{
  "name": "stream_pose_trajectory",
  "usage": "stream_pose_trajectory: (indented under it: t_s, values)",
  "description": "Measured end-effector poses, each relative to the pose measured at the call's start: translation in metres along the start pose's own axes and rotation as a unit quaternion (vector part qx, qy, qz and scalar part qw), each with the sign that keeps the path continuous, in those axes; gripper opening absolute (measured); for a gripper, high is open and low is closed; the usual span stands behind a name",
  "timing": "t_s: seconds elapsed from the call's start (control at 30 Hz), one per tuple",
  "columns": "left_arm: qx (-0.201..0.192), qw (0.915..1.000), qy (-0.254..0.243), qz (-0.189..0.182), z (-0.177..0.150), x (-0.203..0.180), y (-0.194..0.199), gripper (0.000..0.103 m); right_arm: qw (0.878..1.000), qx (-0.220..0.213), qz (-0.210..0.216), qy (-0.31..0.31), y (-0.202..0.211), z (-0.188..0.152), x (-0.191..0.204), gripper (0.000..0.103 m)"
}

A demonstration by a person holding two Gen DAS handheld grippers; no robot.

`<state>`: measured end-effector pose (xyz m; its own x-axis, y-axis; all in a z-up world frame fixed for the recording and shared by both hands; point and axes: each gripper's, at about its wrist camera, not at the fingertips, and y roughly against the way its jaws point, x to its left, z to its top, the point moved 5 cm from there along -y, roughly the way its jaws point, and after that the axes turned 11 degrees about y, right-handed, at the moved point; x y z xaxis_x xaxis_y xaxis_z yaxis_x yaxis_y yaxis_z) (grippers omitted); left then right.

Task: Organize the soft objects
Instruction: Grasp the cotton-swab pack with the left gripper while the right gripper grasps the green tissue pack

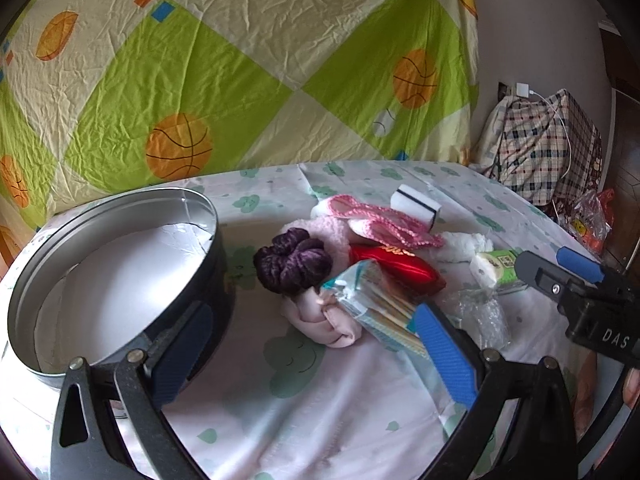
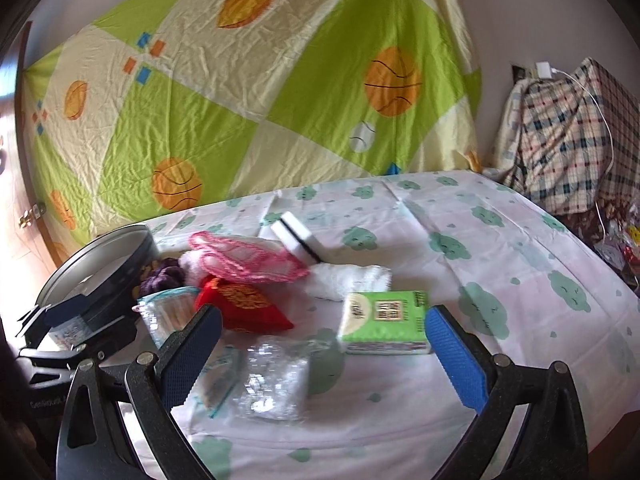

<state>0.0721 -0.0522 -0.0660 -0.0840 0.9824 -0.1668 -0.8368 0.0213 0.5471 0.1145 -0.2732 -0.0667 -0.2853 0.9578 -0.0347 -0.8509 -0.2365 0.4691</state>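
Observation:
A heap of soft things lies on the cloud-print cloth: a purple scrunchie [image 1: 292, 264], a knotted pink cloth [image 1: 324, 320], a red satin pouch [image 1: 396, 268], a pink crochet piece [image 1: 384, 220], a white fluffy towel [image 2: 352, 280], a striped tissue packet [image 1: 372, 304] and a white sponge [image 2: 296, 240]. My left gripper [image 1: 316, 352] is open just short of the pink cloth, its left finger beside the round metal tin [image 1: 112, 272]. My right gripper [image 2: 324, 356] is open, with crumpled clear plastic [image 2: 276, 376] between its fingers and a green tissue pack [image 2: 384, 322] just ahead.
A basketball-print sheet [image 1: 240, 80] hangs behind the table. A checked bag [image 2: 568, 144] with a white cable stands beyond the far right corner, with plastic bags [image 1: 592, 220] below it. Bare cloth [image 2: 520, 264] stretches to the right of the heap.

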Motion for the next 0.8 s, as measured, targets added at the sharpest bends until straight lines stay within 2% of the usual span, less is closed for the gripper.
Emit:
stream_pose_trajectory:
  t_s: [0.23,0.33,0.4,0.5,0.57,0.67,0.8]
  values:
    - [0.028,0.9992,-0.024,-0.019,-0.009,-0.029,-0.017,0.1,0.999,0.014,-0.022,-0.024,-0.013,-0.007,-0.03,0.102]
    - [0.044,0.9984,-0.027,-0.023,-0.012,-0.036,-0.025,0.094,0.999,0.029,-0.028,-0.028,-0.021,-0.011,-0.036,0.102]
    - [0.06,0.9974,-0.02,-0.036,-0.015,-0.039,-0.029,0.083,0.999,0.034,-0.019,-0.038,-0.024,-0.011,-0.04,0.102]
    - [0.082,0.9951,-0.026,-0.05,-0.02,-0.046,-0.036,0.082,0.998,0.048,-0.025,-0.034,-0.031,-0.01,-0.042,0.102]
    - [0.082,0.995,-0.023,-0.052,-0.017,-0.049,-0.039,0.082,0.997,0.058,-0.029,-0.032,-0.036,-0.009,-0.044,0.102]
    - [0.078,0.995,-0.018,-0.059,-0.011,-0.052,-0.046,0.068,0.996,0.077,-0.029,-0.035,-0.047,-0.009,-0.048,0.102]
    - [0.086,0.9939,-0.015,-0.067,-0.01,-0.052,-0.054,0.055,0.993,0.11,-0.018,-0.038,-0.061,-0.011,-0.05,0.102]
